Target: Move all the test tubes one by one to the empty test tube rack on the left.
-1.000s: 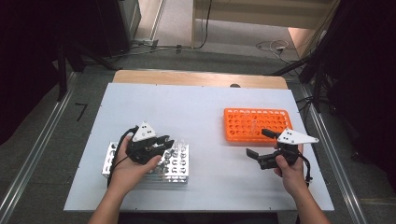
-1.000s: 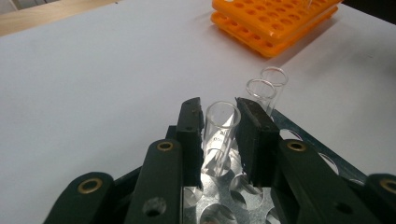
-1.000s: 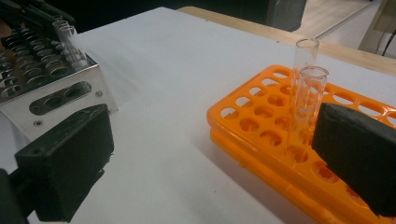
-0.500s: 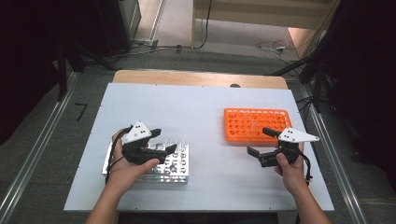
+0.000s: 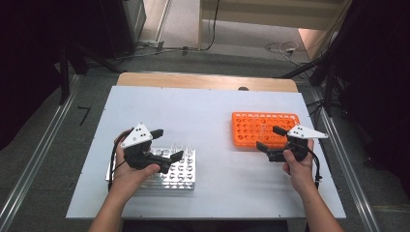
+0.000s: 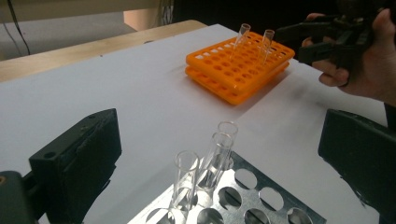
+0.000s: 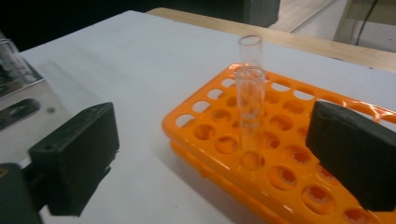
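My left gripper (image 5: 168, 144) hovers over a metal tube rack (image 5: 180, 177) at the table's front left. Its jaws have just been opening and now stand wide. In the left gripper view, three clear glass tubes (image 6: 218, 155) stand upright in the metal rack (image 6: 266, 198) between the jaws of the left gripper (image 6: 217, 140), touched by neither. My right gripper (image 5: 270, 138) is open at the near edge of an orange rack (image 5: 251, 121). In the right gripper view, two clear tubes (image 7: 250, 105) stand in the orange rack (image 7: 289, 179), with gaps to both jaws of the right gripper (image 7: 212, 140).
Both racks rest on a white tabletop (image 5: 203, 106) with a wooden strip (image 5: 203, 81) along its far edge. Metal rails run along the floor on both sides. Most holes of the orange rack hold nothing.
The left gripper's jaws went from closed at the metal rack's tubes to wide apart, and the hand drew back slightly to the left. The right hand stayed where it was.
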Available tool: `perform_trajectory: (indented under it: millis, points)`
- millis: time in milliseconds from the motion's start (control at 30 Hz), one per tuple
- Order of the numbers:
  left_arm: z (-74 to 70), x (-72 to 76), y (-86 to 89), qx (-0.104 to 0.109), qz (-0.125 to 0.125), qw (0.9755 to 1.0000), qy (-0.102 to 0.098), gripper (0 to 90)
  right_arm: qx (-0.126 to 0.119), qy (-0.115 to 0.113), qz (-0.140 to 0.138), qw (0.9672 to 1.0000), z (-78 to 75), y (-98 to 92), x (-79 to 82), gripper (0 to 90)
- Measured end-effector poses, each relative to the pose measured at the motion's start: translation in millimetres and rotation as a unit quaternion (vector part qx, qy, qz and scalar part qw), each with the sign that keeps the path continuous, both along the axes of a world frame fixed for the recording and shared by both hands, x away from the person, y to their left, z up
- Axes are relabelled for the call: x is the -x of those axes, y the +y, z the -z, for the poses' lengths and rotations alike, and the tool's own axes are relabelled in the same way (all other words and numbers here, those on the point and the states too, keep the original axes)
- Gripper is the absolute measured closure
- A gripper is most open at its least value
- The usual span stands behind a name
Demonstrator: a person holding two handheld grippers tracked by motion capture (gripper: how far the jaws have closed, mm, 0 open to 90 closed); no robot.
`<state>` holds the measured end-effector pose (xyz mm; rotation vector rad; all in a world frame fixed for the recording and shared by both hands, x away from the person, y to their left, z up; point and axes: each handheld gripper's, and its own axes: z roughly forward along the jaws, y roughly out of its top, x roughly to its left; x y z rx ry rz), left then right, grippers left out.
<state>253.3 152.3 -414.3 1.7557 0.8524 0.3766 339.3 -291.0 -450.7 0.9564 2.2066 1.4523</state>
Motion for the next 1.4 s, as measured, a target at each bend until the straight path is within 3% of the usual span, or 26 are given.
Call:
perform_trajectory:
  millis: [200,533,900,1400]
  points:
    - [-1.4,1.6,-5.5,0.005,0.004,1.0000,-0.004,0.0,0.008,0.011,0.020,0.9997,8.0,3.2,-9.3,7.4]
    - [-1.3,1.9,-15.4,0.003,0.016,0.9999,-0.005,0.0,0.031,0.008,0.065,0.9974,17.1,10.0,-14.7,36.4]
    - [-0.6,2.6,-20.9,0.005,0.025,0.9997,-0.005,0.0,0.052,0.010,0.074,0.9958,24.4,13.4,-15.7,57.3]
    - [0.4,4.2,-31.3,0.003,0.037,0.9993,-0.007,0.0,0.068,-0.003,0.087,0.9939,29.4,16.1,-15.0,73.4]
